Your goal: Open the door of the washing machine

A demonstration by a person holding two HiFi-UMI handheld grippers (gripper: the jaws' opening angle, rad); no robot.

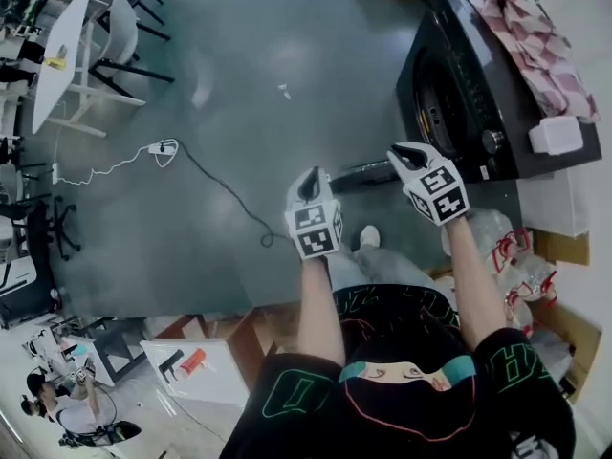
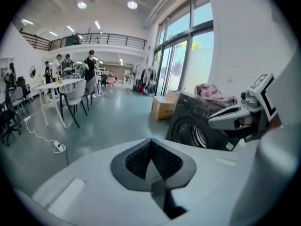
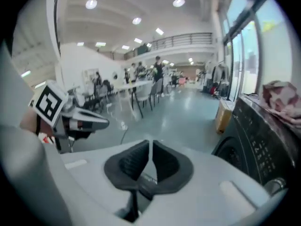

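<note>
Both empty, fingers together: left gripper [image 2: 151, 141], right gripper [image 3: 150, 143].

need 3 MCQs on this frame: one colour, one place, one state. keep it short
1. What colour is the boxy front-loading washing machine? A) black B) white C) red
2. Where does the crumpled pink-and-white cloth lie? A) on the floor B) on top of the washing machine C) on a table
3. How do the left gripper jaws stand? A) wide apart B) shut on cloth C) shut, empty
Key: A, its casing is black; B, the cloth drapes over its top; C, the pads meet with nothing between.
</note>
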